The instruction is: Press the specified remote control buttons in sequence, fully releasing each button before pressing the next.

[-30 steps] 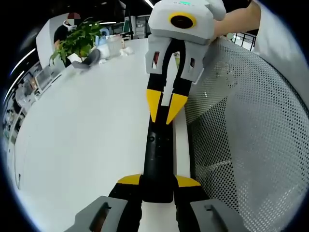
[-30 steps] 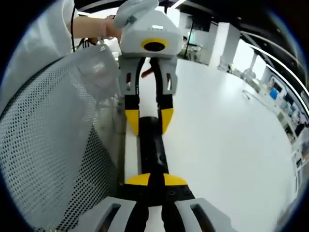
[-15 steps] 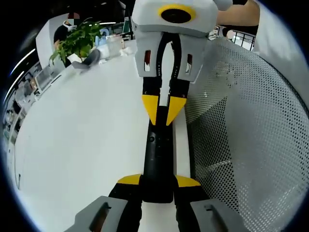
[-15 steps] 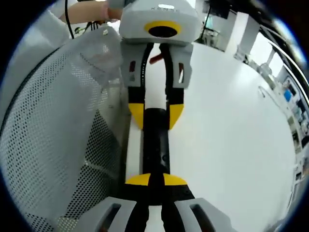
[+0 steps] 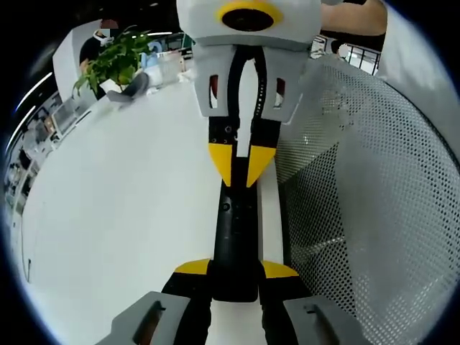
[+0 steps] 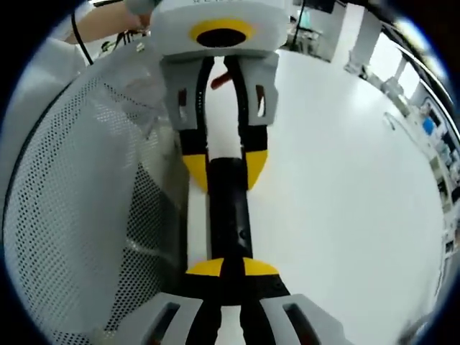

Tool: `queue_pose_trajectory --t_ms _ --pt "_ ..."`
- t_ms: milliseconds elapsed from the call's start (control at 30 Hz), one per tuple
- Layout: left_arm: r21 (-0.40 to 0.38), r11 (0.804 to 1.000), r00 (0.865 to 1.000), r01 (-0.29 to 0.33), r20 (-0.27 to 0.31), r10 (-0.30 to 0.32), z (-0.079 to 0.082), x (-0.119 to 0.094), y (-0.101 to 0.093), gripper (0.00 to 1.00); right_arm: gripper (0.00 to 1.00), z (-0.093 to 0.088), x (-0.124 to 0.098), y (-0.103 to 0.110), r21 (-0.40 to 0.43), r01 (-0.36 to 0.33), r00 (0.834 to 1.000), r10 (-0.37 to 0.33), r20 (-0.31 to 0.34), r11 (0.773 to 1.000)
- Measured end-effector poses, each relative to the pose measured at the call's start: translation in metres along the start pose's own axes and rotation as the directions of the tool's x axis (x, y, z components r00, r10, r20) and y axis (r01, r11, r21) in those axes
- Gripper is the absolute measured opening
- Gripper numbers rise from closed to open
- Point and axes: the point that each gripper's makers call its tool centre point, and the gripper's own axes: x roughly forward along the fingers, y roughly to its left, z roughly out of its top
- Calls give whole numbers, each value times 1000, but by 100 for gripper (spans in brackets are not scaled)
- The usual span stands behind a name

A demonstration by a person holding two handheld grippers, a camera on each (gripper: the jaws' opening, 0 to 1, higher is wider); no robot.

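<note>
Two grippers on one remote control (image 5: 236, 241), end to end. Left gripper (image 5: 235, 277) is closed on the remote's near end, yellow tips clamped either side, holding it just above the white counter (image 5: 122, 215). Remote's long axis runs straight away from the left gripper toward the right gripper (image 5: 241, 171), so the button face lies between them. In the right gripper view, the right gripper (image 6: 225, 269) has its tips pinched nearly together over the remote (image 6: 228, 208); contact with a button: cannot tell. Right gripper is the presser. Perforated mesh panel (image 5: 366, 208) sits just beside the remote on the right; potted plant (image 5: 115, 61) far left.
</note>
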Motion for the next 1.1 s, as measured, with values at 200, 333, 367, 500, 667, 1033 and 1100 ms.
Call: queue_pose_trajectory --t_ms 200,333,367,500,667,1033,1100 --pt "-4 1000 1000 -3 5 3 0 0 -1 24 4 0 -1 2 23 52 995 -54 80 998" --pt "-4 1000 1000 -3 5 3 0 0 -1 24 4 2 -1 2 43 97 988 -101 116 994" --pt "-3 1000 1000 -3 6 3 0 0 -1 24 4 2 -1 3 34 105 986 -109 130 994" --pt "-3 1000 1000 -3 8 3 1 0 -1 24 4 2 -2 4 14 133 975 -133 175 991" --pt "-1 1000 1000 -2 7 2 0 0 -2 24 4 5 -1 3 -25 127 977 -120 175 992" --pt "1 1000 1000 0 3 0 0 0 -1 24 5 9 3 4 -121 70 994 -59 89 990" --pt "1 1000 1000 0 3 0 -1 0 -1 24 5 9 4 4 -140 54 998 -49 38 989"
